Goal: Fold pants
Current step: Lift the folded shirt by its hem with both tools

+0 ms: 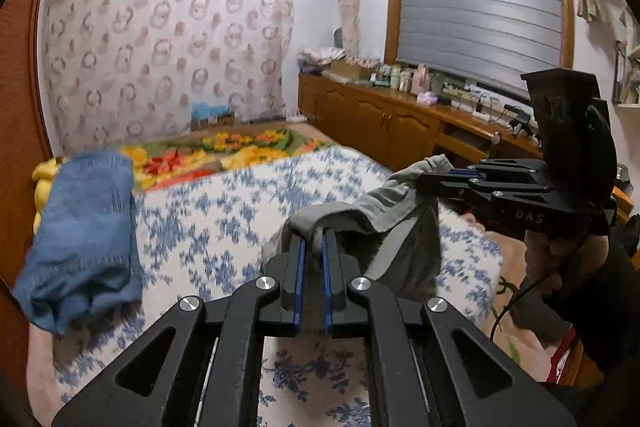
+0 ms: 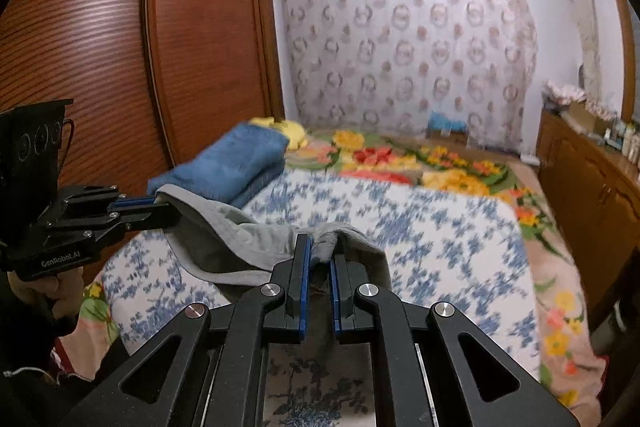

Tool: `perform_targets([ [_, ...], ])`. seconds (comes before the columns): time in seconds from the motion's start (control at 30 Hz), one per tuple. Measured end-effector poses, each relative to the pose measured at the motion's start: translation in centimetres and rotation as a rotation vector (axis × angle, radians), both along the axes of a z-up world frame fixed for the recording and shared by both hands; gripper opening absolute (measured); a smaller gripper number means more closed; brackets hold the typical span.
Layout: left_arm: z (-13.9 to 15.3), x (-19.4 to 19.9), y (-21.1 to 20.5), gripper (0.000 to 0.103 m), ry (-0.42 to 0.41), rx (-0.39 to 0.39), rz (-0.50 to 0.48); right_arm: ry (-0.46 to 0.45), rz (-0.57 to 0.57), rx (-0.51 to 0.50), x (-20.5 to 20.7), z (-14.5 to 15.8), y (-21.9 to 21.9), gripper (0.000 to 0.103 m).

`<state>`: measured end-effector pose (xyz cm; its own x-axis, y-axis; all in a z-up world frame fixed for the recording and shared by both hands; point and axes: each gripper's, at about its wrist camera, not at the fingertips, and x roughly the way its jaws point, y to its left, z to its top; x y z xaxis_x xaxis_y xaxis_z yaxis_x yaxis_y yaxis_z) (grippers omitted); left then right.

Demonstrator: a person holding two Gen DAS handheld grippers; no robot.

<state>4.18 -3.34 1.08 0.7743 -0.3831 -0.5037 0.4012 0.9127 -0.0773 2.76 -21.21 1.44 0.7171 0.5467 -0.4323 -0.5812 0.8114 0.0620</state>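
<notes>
Grey pants hang between my two grippers above the bed. My left gripper is shut on one bunched edge of them. My right gripper shows at the right of the left wrist view, shut on the other edge. In the right wrist view the right gripper pinches a grey fold of the pants, and the left gripper holds the far corner at the left. The cloth sags between the grips over the blue-flowered sheet.
Folded blue jeans lie at the bed's left side, also seen in the right wrist view. A bright floral blanket covers the far bed. A wooden wardrobe stands left; a wooden cabinet with clutter runs along the right.
</notes>
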Motion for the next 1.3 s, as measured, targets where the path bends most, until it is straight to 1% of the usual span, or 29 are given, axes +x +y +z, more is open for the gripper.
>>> perform_targets([
  [0.13,-2.8,2.1,0.4,0.008,0.073,-0.008,0.008,0.079,0.010,-0.024,3.0,-2.1,0.5,0.008],
  [0.27,-4.7,4.0,0.3,0.008,0.128,-0.006,0.009,0.147,0.014,-0.046,6.6,-3.7,1.6,0.008],
  [0.33,-5.3,5.3,0.3,0.008,0.143,-0.008,0.015,0.159,-0.001,-0.044,8.2,-3.9,2.0,0.008],
  [0.43,-5.1,7.2,0.4,0.008,0.144,-0.013,0.027,0.157,-0.001,-0.053,10.2,-3.2,2.8,0.008],
  [0.5,-3.9,9.2,0.2,0.008,0.126,0.003,0.036,0.135,0.007,-0.079,11.7,-2.2,3.4,0.008],
  [0.57,-2.6,10.7,0.2,0.008,0.098,0.000,0.042,0.099,0.010,-0.097,13.1,-0.7,4.1,0.008],
  [0.7,1.3,14.2,-0.1,0.008,0.005,0.020,0.057,0.004,0.011,-0.109,16.6,3.4,5.8,0.008],
  [0.73,2.8,15.3,-0.2,0.008,-0.027,0.027,0.068,-0.028,0.000,-0.104,17.4,4.6,6.2,0.008],
  [0.8,4.8,17.1,-0.1,0.008,-0.071,0.047,0.093,-0.087,-0.037,-0.069,18.9,7.2,6.5,0.008],
  [0.83,6.3,17.9,-0.2,0.008,-0.109,0.065,0.101,-0.107,-0.044,-0.040,19.6,8.5,6.5,0.008],
  [0.9,8.8,18.9,0.2,0.008,-0.171,0.073,0.114,-0.146,-0.056,0.010,20.7,11.1,6.5,0.008],
  [1.0,12.0,19.1,1.1,0.008,-0.246,0.073,0.130,-0.222,-0.081,0.035,21.6,14.5,7.0,0.008],
  [1.07,13.6,18.5,1.7,0.008,-0.278,0.077,0.138,-0.251,-0.090,0.060,21.8,16.2,7.3,0.008],
  [1.13,13.8,17.6,2.3,0.008,-0.289,0.084,0.141,-0.256,-0.079,0.081,21.5,16.6,7.8,0.008],
  [1.2,13.0,16.7,2.5,0.008,-0.271,0.110,0.140,-0.248,-0.062,0.072,20.7,16.0,8.4,0.008],
  [1.27,11.0,15.7,2.4,0.008,-0.227,0.150,0.137,-0.215,-0.044,0.043,20.1,14.1,9.2,0.008],
  [1.3,9.4,14.9,2.7,0.008,-0.191,0.158,0.134,-0.189,-0.034,0.029,19.9,12.6,8.3,0.008],
])
